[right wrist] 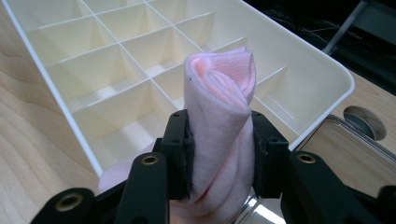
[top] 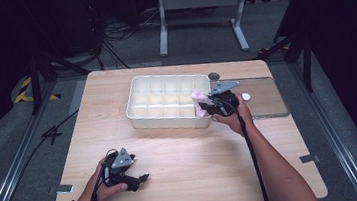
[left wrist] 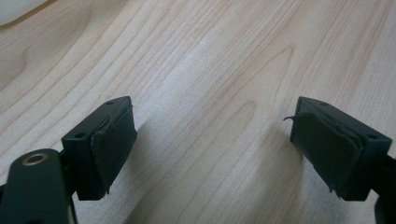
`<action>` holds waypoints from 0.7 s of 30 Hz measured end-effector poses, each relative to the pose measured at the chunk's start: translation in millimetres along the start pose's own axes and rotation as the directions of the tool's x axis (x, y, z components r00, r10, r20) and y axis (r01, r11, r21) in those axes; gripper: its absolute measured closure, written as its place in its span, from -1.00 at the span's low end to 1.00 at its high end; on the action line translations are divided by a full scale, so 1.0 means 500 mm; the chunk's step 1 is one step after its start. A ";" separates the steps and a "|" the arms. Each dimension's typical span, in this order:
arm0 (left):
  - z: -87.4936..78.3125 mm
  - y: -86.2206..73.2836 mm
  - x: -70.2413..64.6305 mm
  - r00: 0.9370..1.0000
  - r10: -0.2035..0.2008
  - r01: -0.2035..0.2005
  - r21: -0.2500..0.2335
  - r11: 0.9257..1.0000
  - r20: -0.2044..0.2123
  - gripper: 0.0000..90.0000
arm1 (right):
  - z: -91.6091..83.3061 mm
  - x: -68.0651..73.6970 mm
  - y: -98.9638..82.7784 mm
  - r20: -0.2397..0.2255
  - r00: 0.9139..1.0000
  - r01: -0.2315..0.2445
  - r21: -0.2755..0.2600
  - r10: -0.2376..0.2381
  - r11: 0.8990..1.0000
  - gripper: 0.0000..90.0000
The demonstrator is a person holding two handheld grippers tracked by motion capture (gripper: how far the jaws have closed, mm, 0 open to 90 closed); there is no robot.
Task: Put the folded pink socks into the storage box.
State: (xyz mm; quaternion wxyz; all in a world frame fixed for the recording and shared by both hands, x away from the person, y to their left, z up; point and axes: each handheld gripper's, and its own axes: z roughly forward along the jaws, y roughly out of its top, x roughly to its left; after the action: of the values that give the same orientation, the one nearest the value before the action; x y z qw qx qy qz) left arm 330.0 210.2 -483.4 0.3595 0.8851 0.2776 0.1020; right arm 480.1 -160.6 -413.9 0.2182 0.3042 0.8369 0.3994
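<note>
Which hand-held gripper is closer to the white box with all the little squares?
The right. The right hand-held gripper is at the white divided box's right end, holding a rolled pink cloth over it. The left hand-held gripper rests low on the table, well short of the box.

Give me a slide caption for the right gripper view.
Right gripper holds a rolled pink cloth over the divided white tray.

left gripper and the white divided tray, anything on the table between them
Nothing: in the high view, bare wooden table lies between the open left gripper and the white divided tray.
</note>
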 end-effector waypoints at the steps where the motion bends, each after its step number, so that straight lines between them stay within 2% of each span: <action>1: 0.000 0.000 0.000 1.000 0.000 0.000 0.000 1.000 0.001 -0.69 | 0.003 0.000 0.000 -0.001 1.000 0.005 0.001 -0.005 1.000 0.43; 8: 0.000 0.000 0.000 1.000 0.003 -0.003 0.002 1.000 0.001 -0.69 | 0.016 0.001 -0.005 -0.002 1.000 0.020 0.037 -0.020 0.999 0.43; 12: 0.000 0.000 0.000 1.000 0.001 -0.001 0.002 1.000 0.000 -0.69 | 0.029 0.006 -0.007 -0.014 0.999 0.048 0.091 -0.046 0.995 0.40; 18: 0.000 0.000 0.000 1.000 0.003 -0.003 0.001 1.000 0.001 -0.69 | 0.031 0.003 0.001 -0.035 0.999 0.040 0.122 -0.035 0.992 0.33; 21: 0.000 0.000 0.000 1.000 0.003 -0.003 0.002 1.000 0.000 -0.69 | 0.029 0.000 0.010 -0.049 0.998 0.033 0.145 -0.026 0.989 0.18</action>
State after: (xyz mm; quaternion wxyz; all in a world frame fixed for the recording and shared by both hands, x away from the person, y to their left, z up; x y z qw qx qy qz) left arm 330.2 210.1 -483.3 0.3583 0.8859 0.2764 0.1023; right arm 490.7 -150.6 -418.2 0.1816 0.2976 0.8730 0.3409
